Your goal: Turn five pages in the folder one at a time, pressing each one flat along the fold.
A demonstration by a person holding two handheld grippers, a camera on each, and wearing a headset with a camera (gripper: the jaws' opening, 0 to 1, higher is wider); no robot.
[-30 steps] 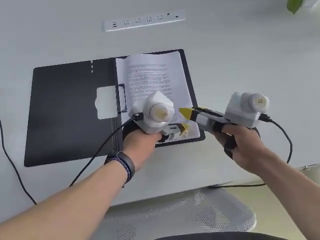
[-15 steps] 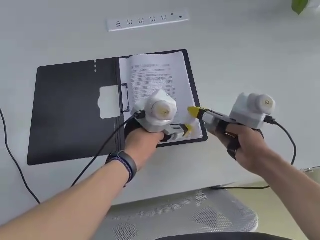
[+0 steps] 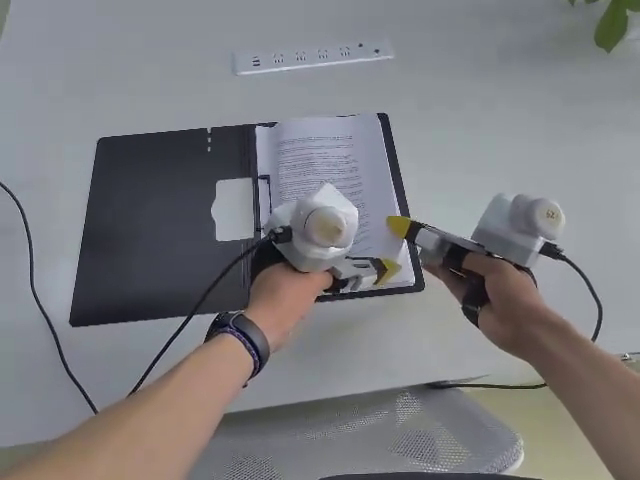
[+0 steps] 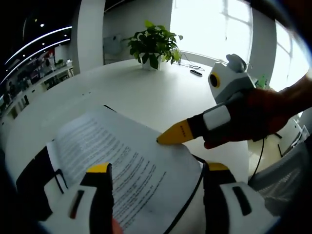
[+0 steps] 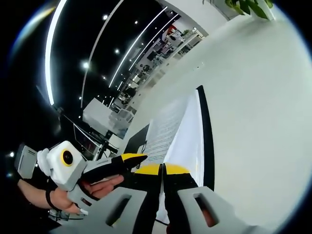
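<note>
- Head view: the black folder (image 3: 150, 240) lies open on the white tabletop (image 3: 500, 100). Its left cover is flat and carries a white card (image 3: 233, 208) beside the spine. Printed sheets sit on the right half, and the top page (image 3: 325, 165) is flat.
- Head view: the left hand-held gripper (image 3: 380, 270) is over the bottom right corner of the sheets. The left hand (image 3: 285, 295) holds it (dark wristband (image 3: 240, 330) on that wrist). A black cable (image 3: 200, 295) runs back from it toward the person.
- Head view: the right hand-held gripper (image 3: 398, 228), in the right hand (image 3: 500, 295), reaches in from the right. Its yellow tip is at the right edge of the top page. A power strip (image 3: 312, 55) lies on the tabletop beyond the folder, well apart from it.
- Left gripper view: the gripper's own jaws stand wide apart, with the top page beneath the gap. The yellow tip of the right hand-held gripper touches the page's outer edge. A potted plant (image 4: 153, 44) stands at the far end of the tabletop.
- Right gripper view: the gripper's own jaws are drawn together at the page's outer edge, with a thin dark slit between the yellow tips. Whether a sheet is caught between them cannot be made out. The folder's black cover shows as a strip alongside the page. The left hand-held gripper sits to the left, one jaw over the sheets.
</note>
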